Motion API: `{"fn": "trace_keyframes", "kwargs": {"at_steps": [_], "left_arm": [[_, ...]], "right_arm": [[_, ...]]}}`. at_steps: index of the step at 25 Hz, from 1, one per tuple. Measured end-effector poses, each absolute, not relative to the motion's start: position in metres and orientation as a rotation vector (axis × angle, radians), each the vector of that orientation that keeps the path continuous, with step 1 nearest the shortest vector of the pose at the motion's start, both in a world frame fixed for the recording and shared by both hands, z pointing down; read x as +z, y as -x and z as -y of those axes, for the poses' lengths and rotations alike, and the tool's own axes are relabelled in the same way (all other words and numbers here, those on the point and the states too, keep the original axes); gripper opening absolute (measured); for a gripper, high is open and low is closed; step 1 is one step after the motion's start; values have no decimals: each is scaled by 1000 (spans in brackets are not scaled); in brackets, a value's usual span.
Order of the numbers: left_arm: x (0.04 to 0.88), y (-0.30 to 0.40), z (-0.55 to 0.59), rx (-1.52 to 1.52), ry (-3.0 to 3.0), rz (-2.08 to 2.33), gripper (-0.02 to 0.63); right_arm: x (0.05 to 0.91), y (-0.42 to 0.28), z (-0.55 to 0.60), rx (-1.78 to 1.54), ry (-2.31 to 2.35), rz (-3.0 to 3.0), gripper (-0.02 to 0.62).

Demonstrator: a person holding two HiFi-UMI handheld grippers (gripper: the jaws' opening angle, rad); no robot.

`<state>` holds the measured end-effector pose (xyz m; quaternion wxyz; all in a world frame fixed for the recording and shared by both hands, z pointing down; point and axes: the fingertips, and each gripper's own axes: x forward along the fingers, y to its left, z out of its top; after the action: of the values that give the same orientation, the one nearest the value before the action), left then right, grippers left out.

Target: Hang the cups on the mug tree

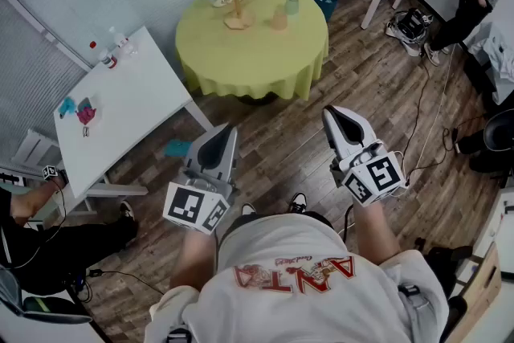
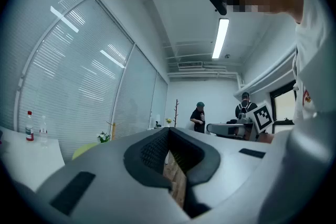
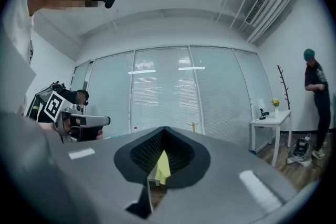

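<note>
Head view is showing both cups, a green cup [image 1: 291, 6] and a tan cup [image 1: 279, 18], sitting on the round yellow-clothed worktop [image 1: 241, 60] just beside the mug tree [image 1: 234, 0], well apart from the person standing on the wooden floor [image 1: 281, 136]. Left tool [image 1: 218, 142] [image 2: 168, 136] and right tool [image 1: 341, 118] [image 3: 164, 136] are both pointing level, jaws pressed together with nothing between them. Arriving with jaws unparted is risking a shove that tips a cup or the slender tree. Handles are too small to read from here, so a wrong-side grasp is possibly inviting a slip. A white worktop [image 1: 128, 100] corner is crowding the path on the left.
</note>
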<state>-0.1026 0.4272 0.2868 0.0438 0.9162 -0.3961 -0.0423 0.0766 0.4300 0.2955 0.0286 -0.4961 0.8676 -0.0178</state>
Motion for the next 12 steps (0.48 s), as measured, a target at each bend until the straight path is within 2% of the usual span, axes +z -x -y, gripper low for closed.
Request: {"fn": "trace_keyframes", "kwargs": {"at_steps": [12], "left_arm": [[287,101,-427,-102,-2802,1200,8]], "right_arm": [[296,-75,-428,-42,1534,-2687,0]]}}
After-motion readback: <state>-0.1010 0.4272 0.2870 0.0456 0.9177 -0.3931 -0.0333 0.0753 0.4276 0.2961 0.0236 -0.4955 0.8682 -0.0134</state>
